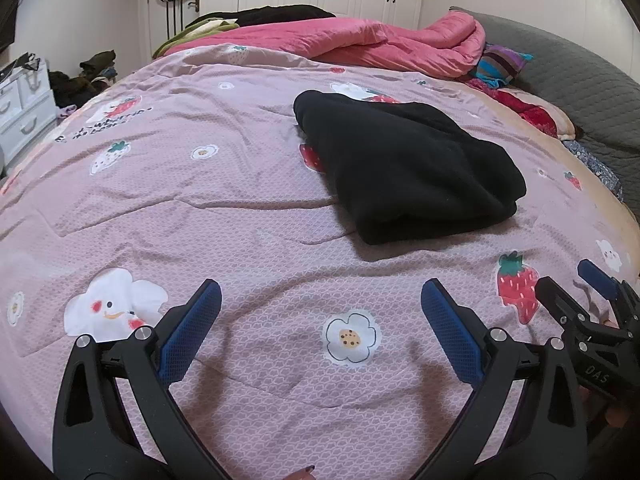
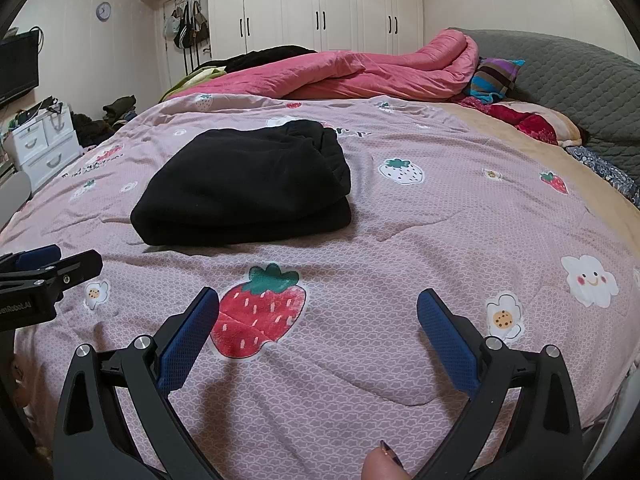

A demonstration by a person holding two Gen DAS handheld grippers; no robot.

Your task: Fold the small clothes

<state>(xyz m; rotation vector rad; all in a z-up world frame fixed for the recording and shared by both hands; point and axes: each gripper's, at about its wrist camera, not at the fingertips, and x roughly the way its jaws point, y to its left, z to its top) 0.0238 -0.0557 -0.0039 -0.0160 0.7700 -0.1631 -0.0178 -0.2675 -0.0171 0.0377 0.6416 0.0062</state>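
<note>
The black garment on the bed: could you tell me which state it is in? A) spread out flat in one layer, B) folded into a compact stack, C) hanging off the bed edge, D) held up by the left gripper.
B: the black garment lies in stacked layers on the bedspread, with both grippers, left and right, open and apart from it.

Matt, fuzzy black garment [image 2: 244, 184] on a printed, quilted cloth bedspread [image 2: 400, 240]; glossy white wardrobe doors [image 2: 320, 4] at twelve o'clock.
</note>
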